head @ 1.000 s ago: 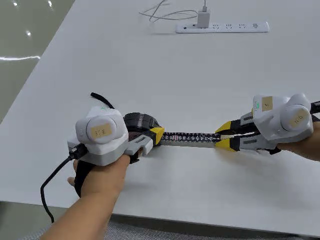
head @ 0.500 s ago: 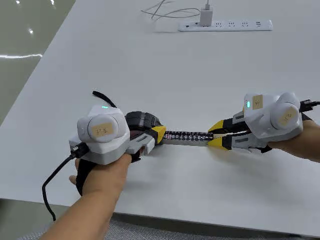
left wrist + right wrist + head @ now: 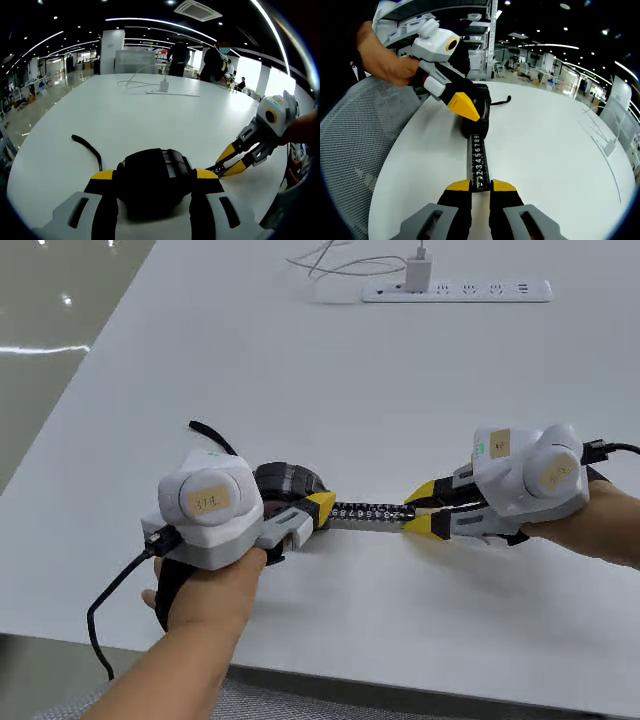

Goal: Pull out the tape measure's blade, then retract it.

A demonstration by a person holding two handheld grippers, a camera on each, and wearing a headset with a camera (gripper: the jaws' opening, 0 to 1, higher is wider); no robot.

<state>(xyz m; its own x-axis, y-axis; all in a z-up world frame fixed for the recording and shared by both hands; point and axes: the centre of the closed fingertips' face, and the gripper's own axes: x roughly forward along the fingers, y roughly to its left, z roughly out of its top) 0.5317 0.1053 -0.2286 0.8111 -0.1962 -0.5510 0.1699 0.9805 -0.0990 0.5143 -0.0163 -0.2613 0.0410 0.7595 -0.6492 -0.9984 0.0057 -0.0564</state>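
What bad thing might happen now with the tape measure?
1. The right gripper pinches only the tip of the black numbered blade; if it slips, the blade may snap back hard into the round black tape measure case.
2. The left gripper clamps that case by its sides; a crooked pull might twist it loose.

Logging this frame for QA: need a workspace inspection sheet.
Surface: white table, no marks seen.
Job's things: black tape measure case; blade drawn out a short way; strap trailing behind the case.
Clutter: power strip with a charger plugged in, far side.
Grippers: left gripper shut on the case; right gripper shut on the blade's end.
Cables: white cable looped by the strip; black cable hanging from the left gripper.
Surroundings: people beyond the table; mesh chair.
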